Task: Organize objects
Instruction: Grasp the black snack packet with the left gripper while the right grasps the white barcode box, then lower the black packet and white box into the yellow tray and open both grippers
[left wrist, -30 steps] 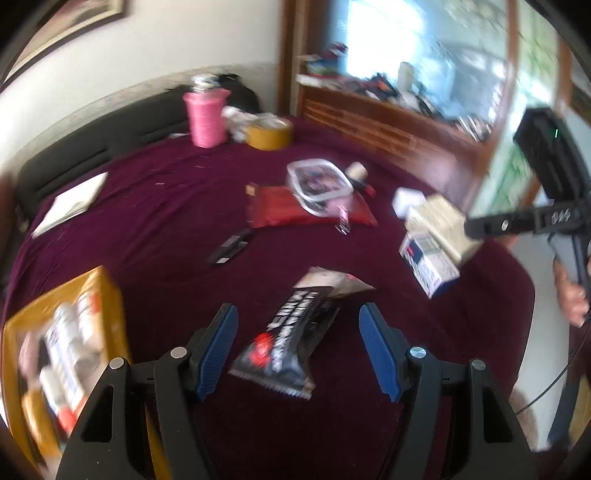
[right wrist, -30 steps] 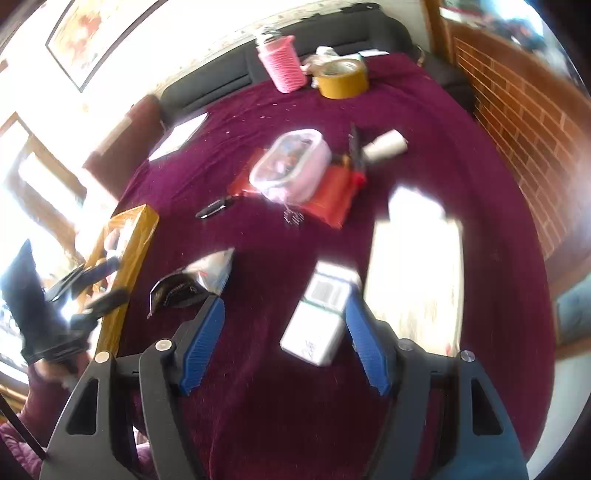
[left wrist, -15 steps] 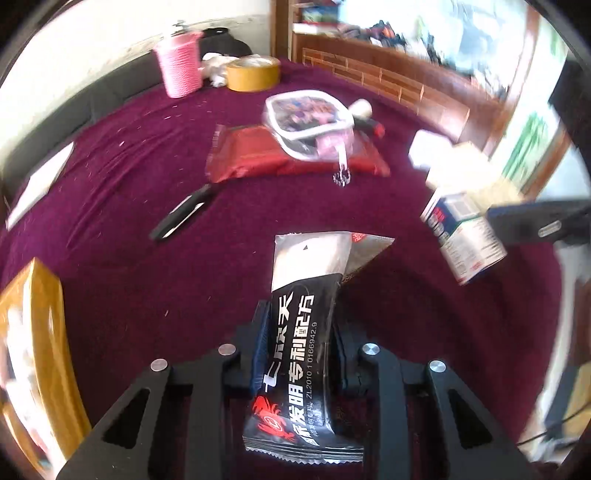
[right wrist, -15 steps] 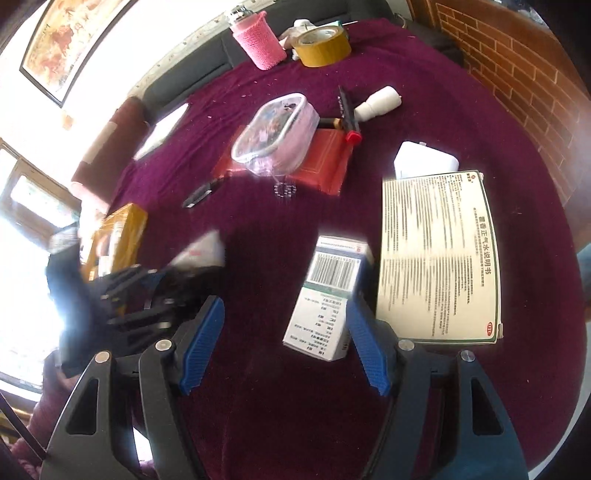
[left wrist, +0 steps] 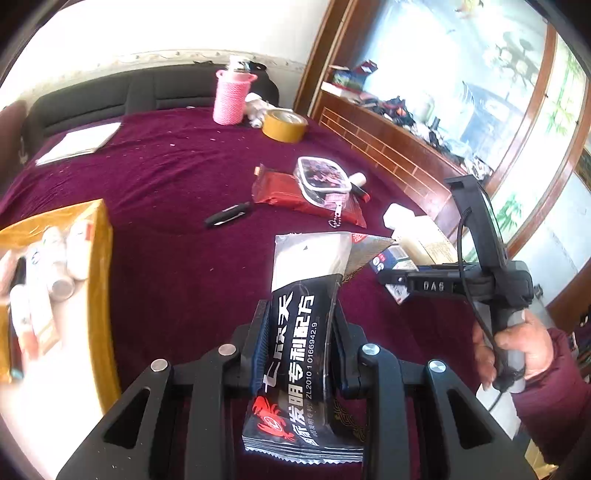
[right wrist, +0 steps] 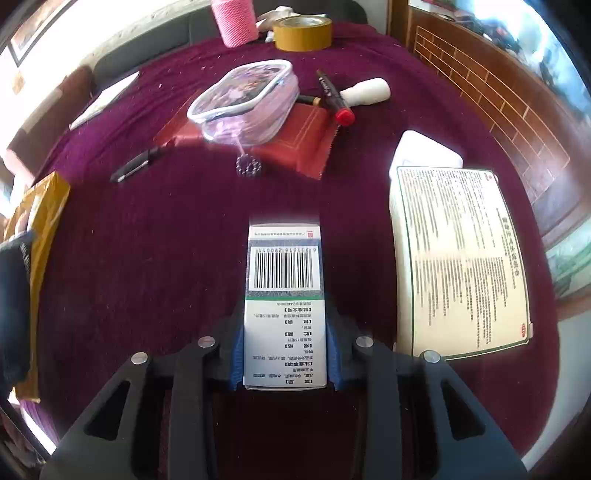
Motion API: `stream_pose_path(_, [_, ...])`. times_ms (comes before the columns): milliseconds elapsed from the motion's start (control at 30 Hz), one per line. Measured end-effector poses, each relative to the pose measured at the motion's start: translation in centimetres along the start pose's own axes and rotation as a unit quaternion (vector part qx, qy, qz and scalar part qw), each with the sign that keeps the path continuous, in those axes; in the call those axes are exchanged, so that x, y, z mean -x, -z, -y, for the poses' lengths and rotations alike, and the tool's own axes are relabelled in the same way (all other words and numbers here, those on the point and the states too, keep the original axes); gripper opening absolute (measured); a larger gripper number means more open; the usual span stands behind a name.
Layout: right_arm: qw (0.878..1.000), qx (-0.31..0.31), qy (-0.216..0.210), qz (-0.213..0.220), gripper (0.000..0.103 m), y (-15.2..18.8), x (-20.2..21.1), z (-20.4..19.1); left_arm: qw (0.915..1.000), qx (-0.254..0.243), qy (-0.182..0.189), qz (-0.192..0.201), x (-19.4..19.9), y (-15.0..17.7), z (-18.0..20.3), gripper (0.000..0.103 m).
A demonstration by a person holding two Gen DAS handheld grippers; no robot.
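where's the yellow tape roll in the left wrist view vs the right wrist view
Left wrist view: the yellow tape roll lies upper centre, at the far side of the purple cloth.
Right wrist view: the yellow tape roll sits at the top edge, just right of centre.
Shared landmark: the pink knitted holder stands just left of the roll in both.

A lived-in room at home, seen from my fingers.

Around me: a maroon cloth (left wrist: pixel 155 184) under scattered household bits, a black sofa (left wrist: pixel 110 96) against the wall, a framed picture (right wrist: pixel 22 40), a cluttered wooden ledge (left wrist: pixel 388 122) below a painted landscape mural (left wrist: pixel 461 66).
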State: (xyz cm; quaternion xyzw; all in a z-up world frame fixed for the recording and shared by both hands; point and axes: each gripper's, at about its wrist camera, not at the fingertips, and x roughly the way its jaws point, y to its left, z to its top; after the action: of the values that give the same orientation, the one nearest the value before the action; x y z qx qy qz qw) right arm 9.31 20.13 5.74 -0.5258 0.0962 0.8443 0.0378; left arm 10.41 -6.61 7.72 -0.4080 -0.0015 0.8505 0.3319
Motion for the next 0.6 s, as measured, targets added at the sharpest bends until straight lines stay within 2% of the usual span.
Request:
stream_pose_path(133, [0.999,-0.032,-0.036,0.015,0.032,0.2,0.8,1.3,0.9993,0.033,-0.002,0.018,1.9,1.1,-1.3,0.025])
stream_pose_path(300, [0.991,-0.035,-0.120,0.041,0.032,0.0,4.1,0.2,0.9948,0.092,-0.022,0.038,5.9,2.2,-5.0,0.025])
stream_pose_path(433, [0.981,0.006,-0.188,0.050,0.032,-0.8,6.2,-4.7,0.9874,0.121,-0.086,0.055,9.1,3.0,-8.4,0.025])
stream_pose_path(600, [0.961,0.068,-0.266,0.022,0.032,-1.5,5.7,-13.4,0.9746,0.175,-0.135,0.035,10.0,4.7,-12.7,0.025])
